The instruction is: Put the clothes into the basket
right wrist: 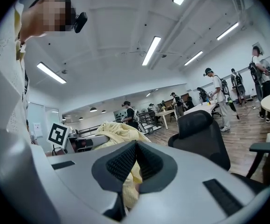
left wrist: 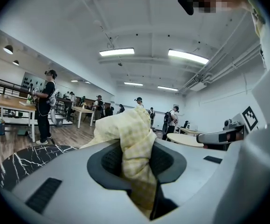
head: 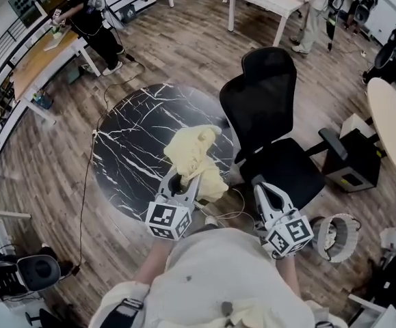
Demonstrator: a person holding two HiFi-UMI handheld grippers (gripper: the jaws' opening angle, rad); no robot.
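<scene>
A pale yellow checked cloth [head: 192, 154] hangs bunched over the near edge of the round black marble table [head: 126, 142]. My left gripper [head: 178, 181] is shut on the cloth's lower part. In the left gripper view the cloth [left wrist: 125, 129] rises between the pads and drapes over them. My right gripper [head: 258, 182] hovers over the chair seat, its pads touching, apart from the cloth in the head view. In the right gripper view the pads [right wrist: 125, 160] meet, and yellow fabric shows low in the gap behind them. A white round basket [head: 338, 236] stands on the floor at lower right.
A black office chair [head: 269, 104] stands right of the table, in front of my right gripper. A thin cable lies on the floor beneath the cloth. A round beige table [head: 391, 125] and a black box [head: 351, 159] are at the right. People stand at desks farther off.
</scene>
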